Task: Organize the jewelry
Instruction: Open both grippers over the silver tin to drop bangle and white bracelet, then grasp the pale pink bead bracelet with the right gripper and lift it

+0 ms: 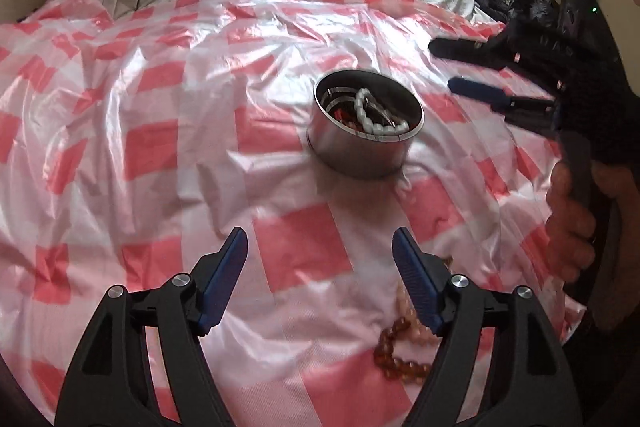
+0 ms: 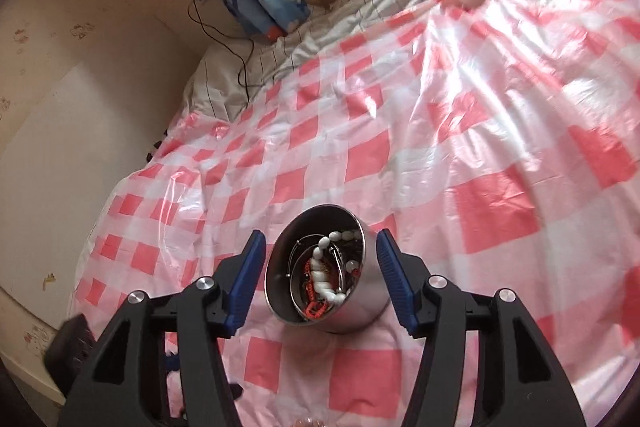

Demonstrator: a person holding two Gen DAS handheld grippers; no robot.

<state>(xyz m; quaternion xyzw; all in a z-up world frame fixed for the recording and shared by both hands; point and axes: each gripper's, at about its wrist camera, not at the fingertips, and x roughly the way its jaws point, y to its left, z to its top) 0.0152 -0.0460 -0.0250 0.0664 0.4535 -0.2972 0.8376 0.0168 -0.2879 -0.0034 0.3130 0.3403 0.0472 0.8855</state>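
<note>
One amber bracelet (image 1: pixel 400 347) beneath left gripper (image 1: pixel 320 247)

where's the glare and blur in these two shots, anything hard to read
Left wrist view: window light blows out the top edge, sheen streaks the checked plastic sheet, the right tool is smeared by motion, and the amber bead bracelet looks soft. Right wrist view: strong glare on the sheet at upper right, fisheye bending the wall, but the metal tin and its white beads read sharply.

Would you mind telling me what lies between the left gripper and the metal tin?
In the left wrist view, only bare checkered plastic sheet lies between the left gripper and the metal tin.
</note>
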